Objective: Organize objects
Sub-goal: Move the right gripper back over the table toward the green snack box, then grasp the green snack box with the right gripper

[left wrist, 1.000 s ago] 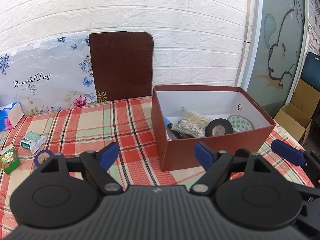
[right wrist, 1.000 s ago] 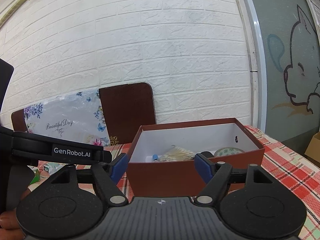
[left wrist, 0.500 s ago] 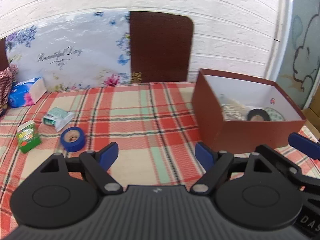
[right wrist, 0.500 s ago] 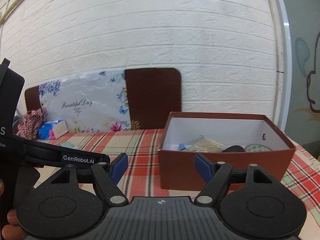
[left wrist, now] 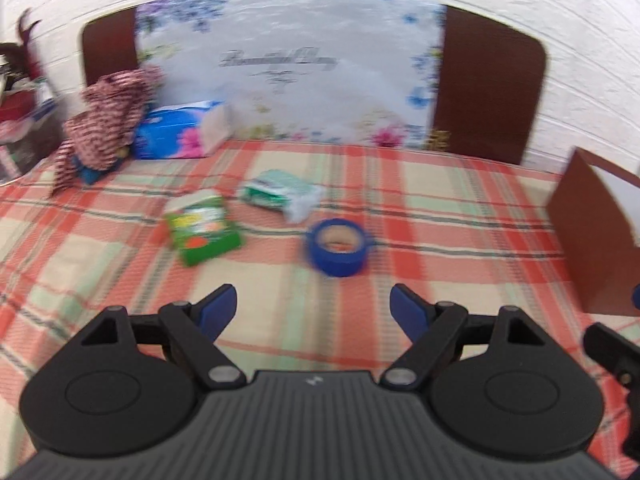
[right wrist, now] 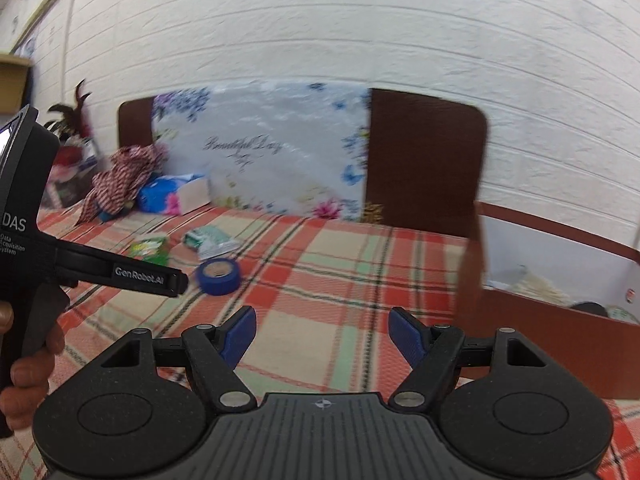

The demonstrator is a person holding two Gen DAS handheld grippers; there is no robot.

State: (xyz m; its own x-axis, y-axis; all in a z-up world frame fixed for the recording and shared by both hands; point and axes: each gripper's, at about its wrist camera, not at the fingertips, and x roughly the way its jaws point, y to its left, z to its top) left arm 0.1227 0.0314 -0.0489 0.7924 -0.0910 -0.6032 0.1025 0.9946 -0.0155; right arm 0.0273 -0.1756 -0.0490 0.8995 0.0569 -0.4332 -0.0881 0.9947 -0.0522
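A plaid tablecloth (left wrist: 400, 208) runs back to a white brick wall (right wrist: 320, 32). Both the left gripper (left wrist: 312, 308) and right gripper (right wrist: 322, 330) gape empty — the blue tape roll (left wrist: 338, 246) lies just beyond the left one, the brown box (right wrist: 560, 312) at far right.

Looks like a lived-in room at home, not a lab or workshop. White-painted brick wall (right wrist: 360, 40) at the back, and a desk (left wrist: 440, 216) covered in a red and green plaid cloth. Beyond the jaws, a floral board reading "Beautiful Day" (left wrist: 288, 72) leans on the wall over a brown panel (left wrist: 488, 92). Off to the left past the jaws sit a tissue pack (left wrist: 180, 136) and a bunched-up striped cloth (left wrist: 108, 120). Ordinary household clutter all round, basically.
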